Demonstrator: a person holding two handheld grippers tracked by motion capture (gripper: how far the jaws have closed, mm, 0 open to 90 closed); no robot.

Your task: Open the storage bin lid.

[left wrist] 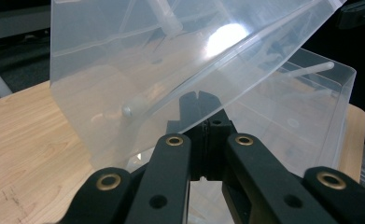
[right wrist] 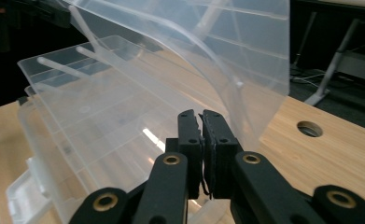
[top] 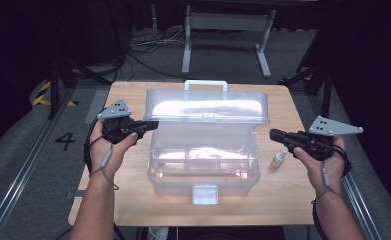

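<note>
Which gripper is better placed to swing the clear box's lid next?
Left gripper, probably. Its shut tips sit at the raised lid's left edge, while the right gripper hangs clear of the box, near the small bottle.

The clear, colourless plastic storage box (top: pixel 203 165) between the two tools has a see-through lid (top: pixel 208 107) glaring white. The left tool (top: pixel 150 125) and right tool (top: pixel 274 134) are matte black with brass-coloured rivets and grey plates. The light wooden table (top: pixel 128 95) shows pale grain. Just beside the right tool stands a small white bottle (top: pixel 278 159).
</note>
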